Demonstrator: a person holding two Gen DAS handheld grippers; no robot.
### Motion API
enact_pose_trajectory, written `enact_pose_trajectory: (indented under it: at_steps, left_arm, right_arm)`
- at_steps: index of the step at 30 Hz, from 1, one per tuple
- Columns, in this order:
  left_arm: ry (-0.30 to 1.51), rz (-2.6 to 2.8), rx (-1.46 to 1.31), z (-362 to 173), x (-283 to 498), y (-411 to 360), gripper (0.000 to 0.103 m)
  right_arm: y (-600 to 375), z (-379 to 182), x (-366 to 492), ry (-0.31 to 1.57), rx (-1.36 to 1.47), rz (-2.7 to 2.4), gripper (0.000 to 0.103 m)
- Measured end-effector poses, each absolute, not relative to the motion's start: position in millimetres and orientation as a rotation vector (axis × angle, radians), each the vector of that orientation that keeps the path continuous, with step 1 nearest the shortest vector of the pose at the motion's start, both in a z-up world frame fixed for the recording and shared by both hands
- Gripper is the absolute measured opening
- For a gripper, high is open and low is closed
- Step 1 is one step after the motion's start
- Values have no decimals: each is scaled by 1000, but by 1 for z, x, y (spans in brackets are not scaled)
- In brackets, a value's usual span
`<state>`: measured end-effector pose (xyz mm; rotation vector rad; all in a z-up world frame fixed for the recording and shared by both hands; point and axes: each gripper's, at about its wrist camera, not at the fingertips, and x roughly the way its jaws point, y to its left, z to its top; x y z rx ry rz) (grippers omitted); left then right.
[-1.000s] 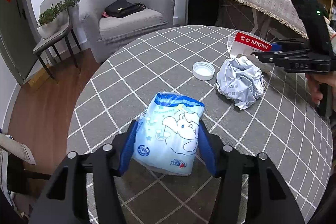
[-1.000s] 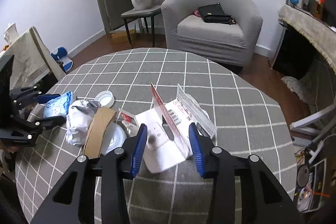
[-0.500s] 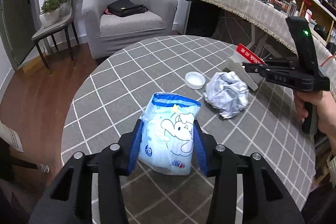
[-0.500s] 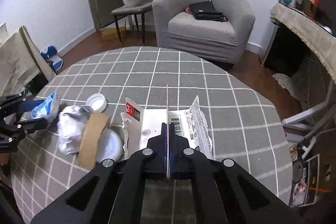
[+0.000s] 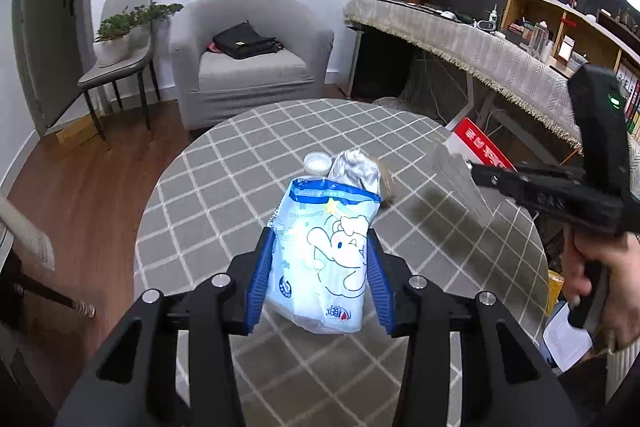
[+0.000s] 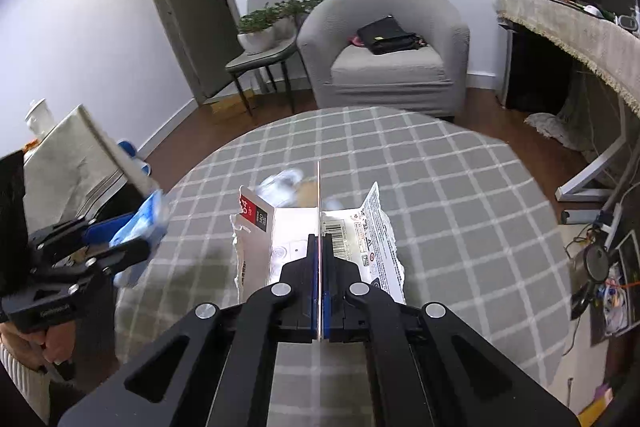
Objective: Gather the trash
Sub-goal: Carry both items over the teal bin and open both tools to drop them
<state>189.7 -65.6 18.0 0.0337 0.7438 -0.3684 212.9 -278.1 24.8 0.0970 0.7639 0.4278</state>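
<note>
My left gripper [image 5: 318, 259] is shut on a light blue tissue pack with an elephant print [image 5: 324, 251] and holds it above the round checked table [image 5: 224, 187]. The pack also shows in the right wrist view [image 6: 140, 227]. My right gripper [image 6: 319, 259] is shut on the thin edge of an opened red and white card package [image 6: 360, 239], lifted off the table. The package also shows in the left wrist view [image 5: 482, 147]. A crumpled silver wrapper [image 5: 356, 171], a white lid [image 5: 317, 163] and a brown cardboard strip [image 5: 386, 183] lie on the table behind the pack.
A grey armchair [image 5: 248, 63] with a black bag stands beyond the table. A chair with a potted plant [image 5: 116, 39] is to its left. A long covered counter [image 5: 472, 43] runs along the right. A cloth-covered stand [image 6: 80, 155] is left of the table.
Both grippers have risen away from the table with their loads. The right gripper closed on the card package a second ago; the left tightened on the tissue pack.
</note>
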Motion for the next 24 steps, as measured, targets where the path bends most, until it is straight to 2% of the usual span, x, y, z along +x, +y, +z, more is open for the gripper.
enact_pose_trajectory:
  at_steps: [12, 24]
  left_arm:
    - [737, -266, -79, 18, 138, -33, 47]
    - [803, -126, -133, -15, 107, 39, 47]
  right_arm:
    - [-221, 23, 158, 789, 98, 553, 1]
    - [-156, 28, 147, 801, 17, 637, 1]
